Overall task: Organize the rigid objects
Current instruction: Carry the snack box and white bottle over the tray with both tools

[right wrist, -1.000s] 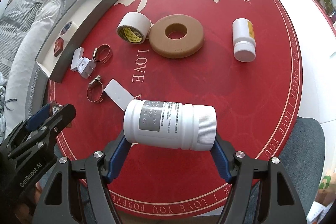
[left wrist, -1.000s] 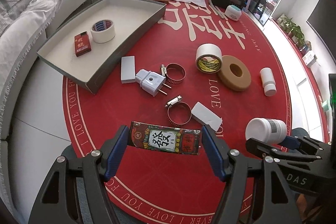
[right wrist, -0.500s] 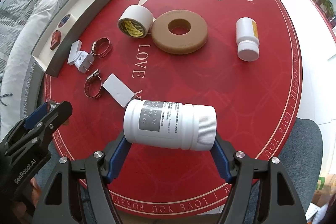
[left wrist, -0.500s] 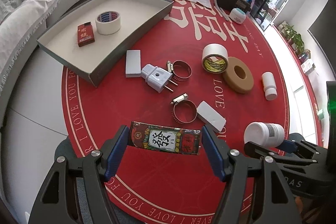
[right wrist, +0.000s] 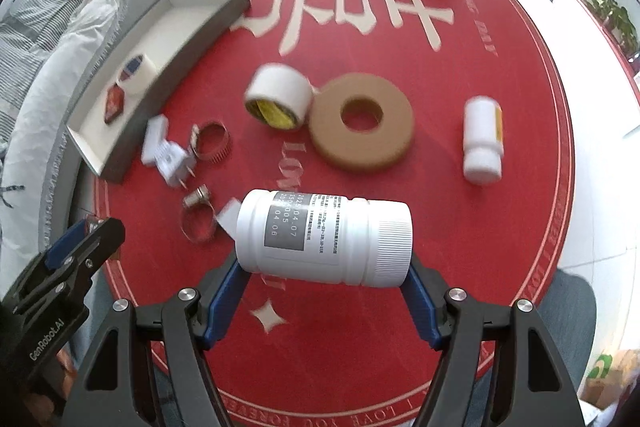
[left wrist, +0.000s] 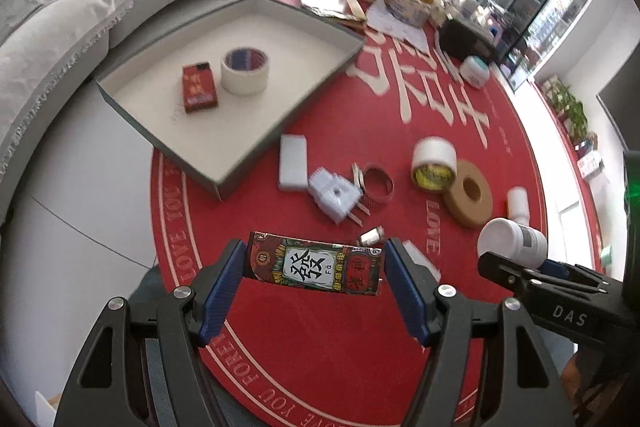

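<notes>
Both loads have been lifted toward the grey tray (left wrist: 256, 163): a decorated card box (left wrist: 316, 269) is clenched in the left tool (left wrist: 316, 277), a white bottle (right wrist: 324, 237) in the right tool (right wrist: 326, 279).

Patterned card box (left wrist: 316, 268), white bottle (right wrist: 324, 237), both clamped

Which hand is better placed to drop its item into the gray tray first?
Probably the left. Its tool, clamped on the patterned box, sits nearer the tray; the right tool, holding the white bottle, is farther off, beyond it.
</notes>
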The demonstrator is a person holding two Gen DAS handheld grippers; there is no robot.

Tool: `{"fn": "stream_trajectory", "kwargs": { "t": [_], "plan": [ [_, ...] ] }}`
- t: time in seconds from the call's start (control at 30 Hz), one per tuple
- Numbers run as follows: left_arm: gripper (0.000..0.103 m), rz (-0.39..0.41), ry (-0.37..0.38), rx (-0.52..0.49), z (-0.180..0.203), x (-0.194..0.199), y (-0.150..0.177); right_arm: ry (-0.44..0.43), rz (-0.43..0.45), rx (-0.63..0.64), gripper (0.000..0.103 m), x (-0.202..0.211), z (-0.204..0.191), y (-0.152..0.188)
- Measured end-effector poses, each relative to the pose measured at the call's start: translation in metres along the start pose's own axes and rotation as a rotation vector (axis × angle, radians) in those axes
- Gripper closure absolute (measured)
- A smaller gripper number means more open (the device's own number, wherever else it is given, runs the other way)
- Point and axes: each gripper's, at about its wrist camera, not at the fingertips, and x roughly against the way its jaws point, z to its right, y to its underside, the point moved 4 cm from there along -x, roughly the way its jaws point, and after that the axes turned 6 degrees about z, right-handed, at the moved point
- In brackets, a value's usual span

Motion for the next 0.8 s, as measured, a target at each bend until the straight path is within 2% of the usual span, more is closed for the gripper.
{"fn": "stream_trajectory", "kwargs": {
  "t": [0.23, 0.37, 0.63, 0.8],
  "plan": [
    [0.03, 0.07, -0.027, 0.042, -0.011, 0.012, -0.049, -0.043, 0.067, 0.045, 0.03, 0.01, -0.027, -0.047],
    [0.03, 0.117, -0.075, 0.068, -0.027, 0.014, -0.079, -0.067, 0.117, 0.071, 0.03, 0.017, -0.047, -0.075],
    [0.03, 0.15, -0.173, 0.128, -0.068, 0.005, -0.123, -0.135, 0.153, 0.114, 0.03, 0.01, -0.09, -0.123],
    [0.03, 0.163, -0.214, 0.142, -0.08, -0.007, -0.145, -0.181, 0.174, 0.146, 0.03, 0.0, -0.122, -0.157]
  ]
}}
